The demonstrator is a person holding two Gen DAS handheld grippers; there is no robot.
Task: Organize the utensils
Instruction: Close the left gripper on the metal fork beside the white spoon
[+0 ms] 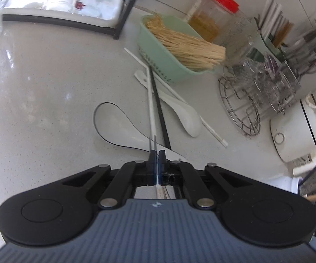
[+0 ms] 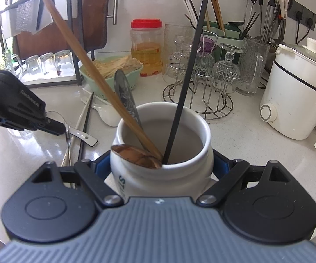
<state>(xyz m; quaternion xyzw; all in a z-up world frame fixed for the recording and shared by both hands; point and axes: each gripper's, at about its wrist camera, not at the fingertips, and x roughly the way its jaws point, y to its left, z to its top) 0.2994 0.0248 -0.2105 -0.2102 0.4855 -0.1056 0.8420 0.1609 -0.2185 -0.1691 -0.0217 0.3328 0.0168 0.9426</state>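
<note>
Pale speckled counter (image 1: 37, 92) fills the background, crowded at the far edge with a green basket (image 1: 166, 65), a red-lidded jar (image 2: 146, 46) and a wire glass rack (image 2: 198, 100).

In the left wrist view, the left gripper (image 1: 156, 153) is seen with its jaws drawn together on the near end of a white chopstick (image 1: 151, 109). The stick's long axis runs straight ahead of the fingers, away toward the basket. Just to its right a black chopstick (image 1: 161, 114) lies almost parallel. A white spoon (image 1: 179, 111) is crossed beneath both, and a black-rimmed spoon (image 1: 116, 122) lies ahead and to the left.

The white crock (image 2: 164, 171) is clamped between the fingers of the right gripper (image 2: 162, 164), its mouth facing up. A wooden stick (image 2: 96, 70), a metal spoon (image 2: 125, 92) and a black stick (image 2: 188, 76) already stand in it.

From the right gripper, the left gripper (image 2: 64, 130) is seen ahead and to the left, low over the counter. The crock therefore lies to the right of the left gripper, so the held chopstick would probably have to be lifted, swung rightward and tipped upright to enter the mouth. The left hand is judged the one to carry it; the right only steadies the crock.
</note>
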